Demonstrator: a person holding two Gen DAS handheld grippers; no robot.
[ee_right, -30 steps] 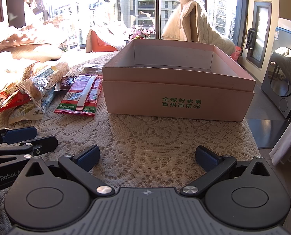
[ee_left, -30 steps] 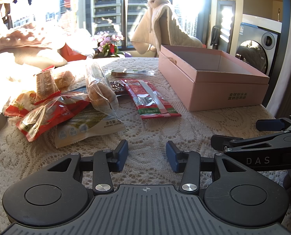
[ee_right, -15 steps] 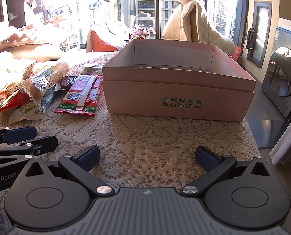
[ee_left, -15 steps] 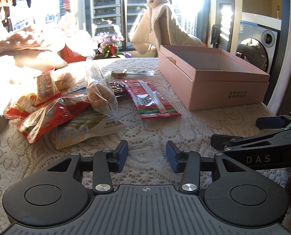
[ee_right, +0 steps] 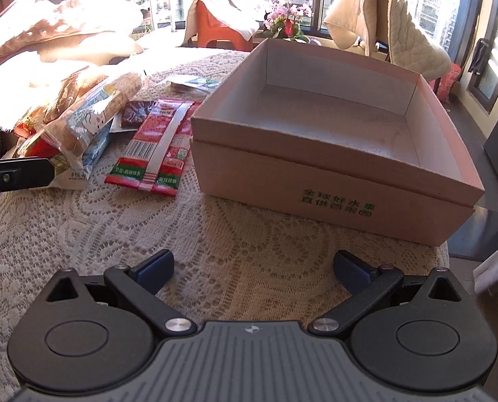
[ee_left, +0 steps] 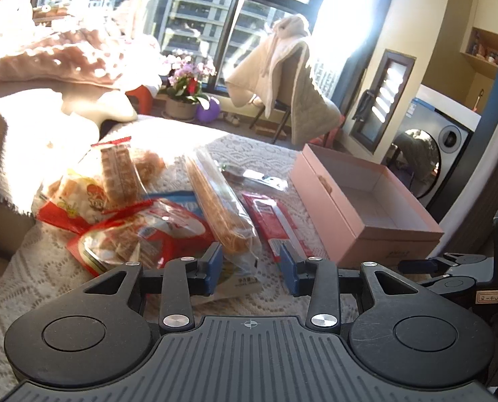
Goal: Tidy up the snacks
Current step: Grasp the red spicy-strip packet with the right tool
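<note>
Several snack packets lie in a pile on the lace-covered table (ee_right: 81,234): a long clear bread bag (ee_left: 220,214), red bags (ee_left: 141,234), a wafer pack (ee_left: 118,174) and a flat red strip packet (ee_left: 275,224) (ee_right: 158,147). An open, empty pink box (ee_right: 343,147) (ee_left: 366,207) stands to their right. My left gripper (ee_left: 250,266) is open, raised just over the near end of the bread bag. My right gripper (ee_right: 252,268) is wide open and empty above bare lace in front of the box.
A small dark packet (ee_right: 138,114) and a clear wrapper (ee_right: 192,83) lie behind the red strip. A chair with a draped blanket (ee_left: 282,83), flowers (ee_left: 188,83) and a washing machine (ee_left: 433,154) stand beyond the table. The table edge runs right of the box.
Both grippers have risen and tilted down. The left one moved forward to the snack pile, over the bread bag's near end. The right one moved closer to the box.
</note>
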